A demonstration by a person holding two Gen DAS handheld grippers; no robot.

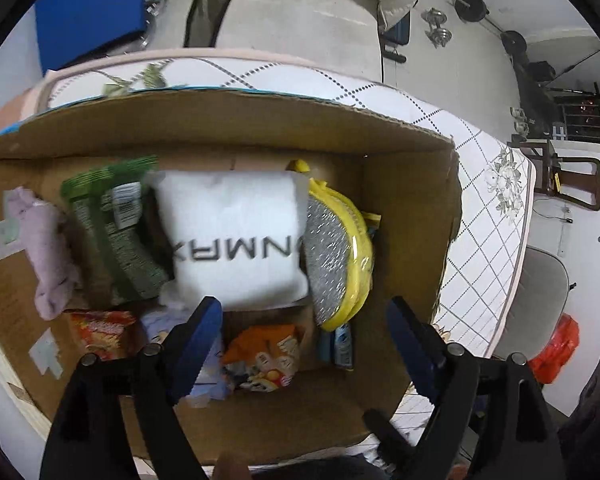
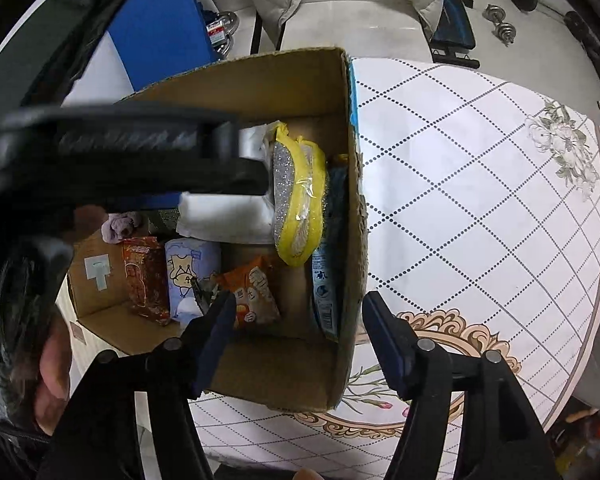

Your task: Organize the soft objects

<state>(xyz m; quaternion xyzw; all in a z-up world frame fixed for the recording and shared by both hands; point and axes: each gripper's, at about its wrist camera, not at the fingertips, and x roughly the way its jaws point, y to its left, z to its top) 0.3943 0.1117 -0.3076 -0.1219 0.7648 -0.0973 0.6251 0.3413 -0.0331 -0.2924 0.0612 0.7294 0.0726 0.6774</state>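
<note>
An open cardboard box [image 1: 404,216] stands on the table and also shows in the right wrist view [image 2: 340,128]. Inside lie a white pillow-like pack with black letters [image 1: 236,236], a yellow and silver sponge pack [image 1: 336,248], a green packet [image 1: 112,232], a lilac cloth [image 1: 48,252], an orange snack bag [image 1: 268,356] and a red snack bag [image 1: 100,332]. My left gripper [image 1: 304,320] is open and empty just above the box's near half. My right gripper [image 2: 300,312] is open and empty over the box's right wall. The left gripper's body [image 2: 120,156] hides part of the box in the right wrist view.
The table has a white cloth with a dotted diamond pattern [image 2: 480,200]. A pale blue tissue pack [image 2: 188,276] and a blue packet [image 2: 324,284] also lie in the box. A blue board [image 2: 160,28], a chair [image 1: 540,300] and dumbbells [image 1: 440,28] stand beyond the table.
</note>
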